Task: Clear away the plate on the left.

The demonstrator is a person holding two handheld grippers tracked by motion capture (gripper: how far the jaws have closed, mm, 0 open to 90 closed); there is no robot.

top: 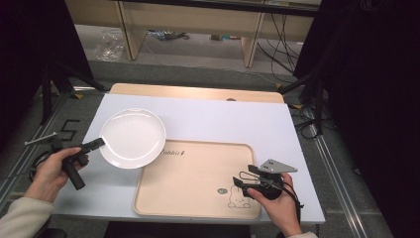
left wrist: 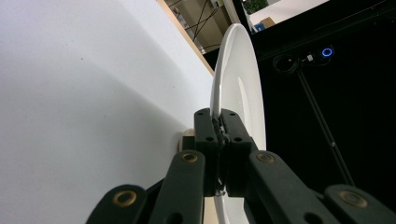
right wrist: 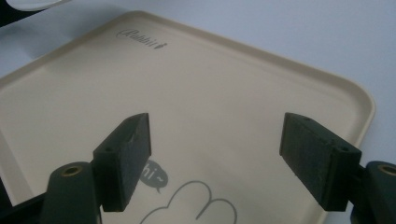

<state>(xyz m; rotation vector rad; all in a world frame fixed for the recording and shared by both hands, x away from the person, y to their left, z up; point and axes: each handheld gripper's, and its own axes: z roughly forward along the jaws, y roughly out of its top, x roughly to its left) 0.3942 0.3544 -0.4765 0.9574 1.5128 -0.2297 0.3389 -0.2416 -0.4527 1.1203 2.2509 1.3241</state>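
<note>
A round white plate (top: 132, 137) is held by its left rim, above the white table, its right edge over the top left corner of the beige tray (top: 198, 148). My left gripper (top: 99, 144) is shut on that rim. The left gripper view looks along the plate (left wrist: 238, 74) edge-on, with the rim pinched between the jaws of the left gripper (left wrist: 220, 128). My right gripper (top: 243, 178) hovers open over the tray's right front part, near a cartoon rabbit print (top: 237, 198). In the right gripper view the right gripper (right wrist: 215, 158) is wide open above the tray (right wrist: 233, 93), with nothing between the jaws.
The white table top (top: 223, 119) lies on a wooden desk (top: 198, 92). Black stands (top: 49, 79) and cables (top: 287, 44) surround the table. The tray carries a small printed word (right wrist: 142, 38) near its far left corner.
</note>
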